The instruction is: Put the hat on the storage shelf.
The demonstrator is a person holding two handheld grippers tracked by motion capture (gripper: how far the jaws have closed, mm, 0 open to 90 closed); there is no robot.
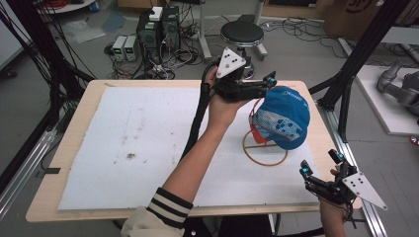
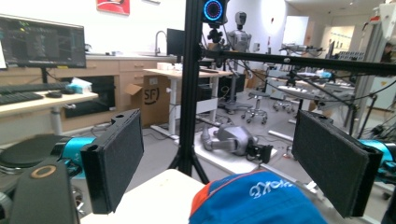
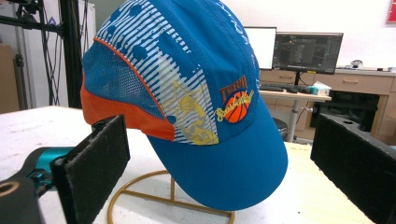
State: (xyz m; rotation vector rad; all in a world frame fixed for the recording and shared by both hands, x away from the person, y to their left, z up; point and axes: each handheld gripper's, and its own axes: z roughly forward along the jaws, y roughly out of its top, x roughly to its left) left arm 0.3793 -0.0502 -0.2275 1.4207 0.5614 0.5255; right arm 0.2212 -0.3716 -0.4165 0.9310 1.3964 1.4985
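A blue baseball cap with white stripes, orange trim and a basketball emblem sits on a thin gold wire stand with a round base ring, toward the right side of the table. The stand rests on a white foam sheet that covers most of the light wooden table.

The left gripper is held up behind the cap, level with its crown. In the left gripper view its 2 black jaws stand wide apart with the cap's crown low between them; the pads touch nothing.

The right gripper is near the table's front right corner, well apart from the cap and pointing toward it. In the right gripper view its 2 jaws are also spread wide and empty, with the cap's brim and the stand's ring ahead of them.

A person's striped sleeve cuff shows on the left forearm.
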